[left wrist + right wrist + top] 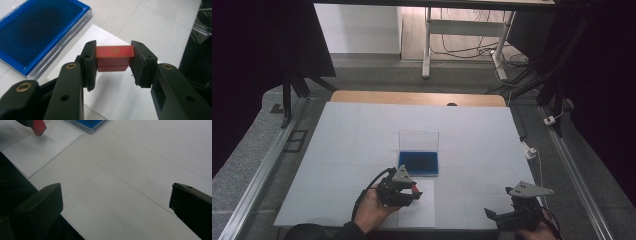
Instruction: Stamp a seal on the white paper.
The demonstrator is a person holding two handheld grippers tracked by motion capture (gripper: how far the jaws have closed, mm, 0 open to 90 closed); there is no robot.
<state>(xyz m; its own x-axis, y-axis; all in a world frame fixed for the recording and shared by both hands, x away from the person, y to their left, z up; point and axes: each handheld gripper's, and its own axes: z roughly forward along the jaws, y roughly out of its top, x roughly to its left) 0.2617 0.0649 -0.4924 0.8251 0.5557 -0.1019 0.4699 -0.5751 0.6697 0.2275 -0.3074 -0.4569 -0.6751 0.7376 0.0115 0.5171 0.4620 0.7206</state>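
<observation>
Left gripper clamps a red stamp block by its two short ends, the block level between the pads and hanging just above a white sheet of paper. In the high view the same gripper sits over the near upper corner of that sheet, close to the front edge of the worktop.

To press a clean mark, my judgement is that the block should go straight down with its bottom face flat to the paper, no tilt toward either pad, then lift straight off without sliding. The grip is on the ends only, so a sideways push could twist the block.

Right gripper rests low at the near right with its jaws wide and nothing between them; it is well apart from the sheet and leaves the left hand free room.

Beyond the paper, just past its far edge, lies the blue ink pad in its case, with the clear lid standing upright behind it. A lift toward the far side should stay short of that lid. Farther on, the worktop is bare to its wooden far edge.
</observation>
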